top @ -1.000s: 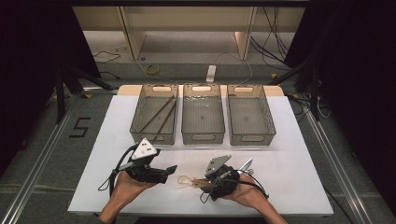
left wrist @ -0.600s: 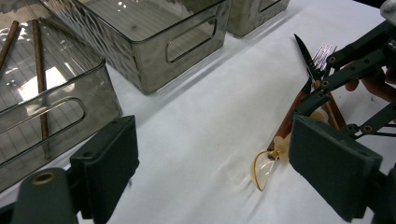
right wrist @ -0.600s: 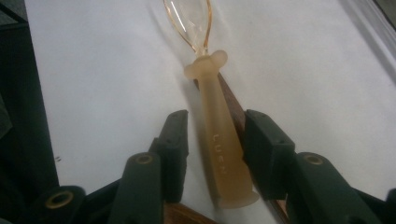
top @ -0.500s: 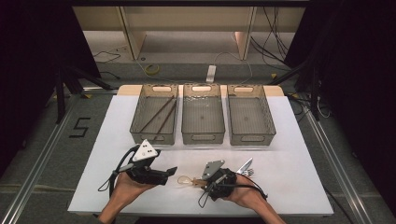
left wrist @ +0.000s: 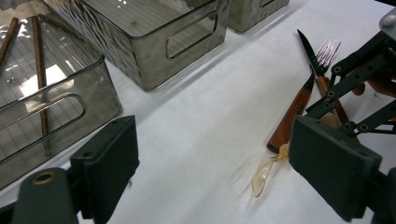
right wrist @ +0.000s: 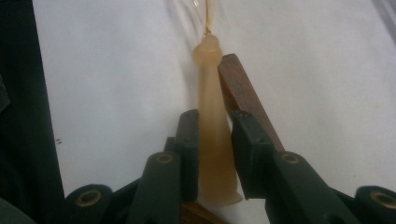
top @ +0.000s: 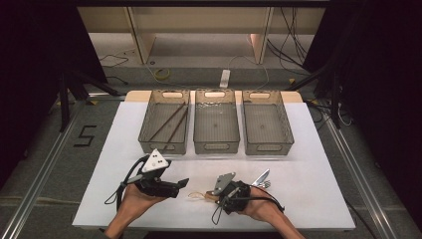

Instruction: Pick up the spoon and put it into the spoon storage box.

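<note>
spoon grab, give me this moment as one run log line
right gripper: jaws just closing, shut on spoon handle | left gripper: open, empty | knife, fork: on table | chopsticks: left bin

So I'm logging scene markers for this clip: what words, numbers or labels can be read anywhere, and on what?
"5": a dark numeral marked on the grey floor left of the white table.
The three bins, the cutlery and both tools bear no readable text in any view.
</note>
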Action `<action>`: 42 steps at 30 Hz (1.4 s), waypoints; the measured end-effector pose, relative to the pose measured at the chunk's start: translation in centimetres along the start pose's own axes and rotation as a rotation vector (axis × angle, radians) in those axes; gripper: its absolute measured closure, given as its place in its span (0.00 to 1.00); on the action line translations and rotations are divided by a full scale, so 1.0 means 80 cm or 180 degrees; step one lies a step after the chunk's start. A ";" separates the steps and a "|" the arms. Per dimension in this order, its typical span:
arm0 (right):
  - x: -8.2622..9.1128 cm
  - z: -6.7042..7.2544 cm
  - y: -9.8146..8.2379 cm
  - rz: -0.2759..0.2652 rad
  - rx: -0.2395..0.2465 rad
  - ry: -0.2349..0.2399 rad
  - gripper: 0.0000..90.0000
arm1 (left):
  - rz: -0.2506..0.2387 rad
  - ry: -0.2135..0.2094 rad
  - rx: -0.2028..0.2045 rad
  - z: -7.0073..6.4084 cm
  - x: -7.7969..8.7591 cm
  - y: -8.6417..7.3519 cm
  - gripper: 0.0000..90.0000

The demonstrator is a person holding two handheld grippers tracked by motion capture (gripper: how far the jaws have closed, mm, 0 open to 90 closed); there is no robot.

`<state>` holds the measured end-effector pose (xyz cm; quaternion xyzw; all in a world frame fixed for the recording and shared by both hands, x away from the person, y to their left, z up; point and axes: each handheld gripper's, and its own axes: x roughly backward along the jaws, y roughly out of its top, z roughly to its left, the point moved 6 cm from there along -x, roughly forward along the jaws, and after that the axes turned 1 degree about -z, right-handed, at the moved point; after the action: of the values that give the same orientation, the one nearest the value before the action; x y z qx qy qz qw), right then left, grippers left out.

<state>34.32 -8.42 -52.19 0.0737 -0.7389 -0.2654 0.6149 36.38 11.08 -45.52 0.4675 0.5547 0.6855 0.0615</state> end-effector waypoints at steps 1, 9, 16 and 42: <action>0.000 0.000 0.000 -0.0005 0.0015 0.0002 0.82 | -0.0001 0.0000 -0.0001 0.000 0.000 0.000 0.17; 0.008 0.000 0.004 -0.0149 0.0060 0.0048 0.83 | -0.0021 0.0014 0.0008 0.001 0.002 0.001 0.17; 0.026 -0.016 0.004 -0.0377 -0.0108 -0.0055 0.83 | -0.0053 0.0003 0.0000 0.000 0.002 0.001 0.17; 0.064 -0.074 0.009 -0.0838 -0.0648 -0.0416 0.83 | -0.0179 -0.0054 0.0020 0.000 0.005 0.004 0.17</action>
<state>38.87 -11.79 -46.77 0.0898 -0.7306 -0.4213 0.5297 36.32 11.19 -45.04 0.4578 0.5692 0.6778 0.0840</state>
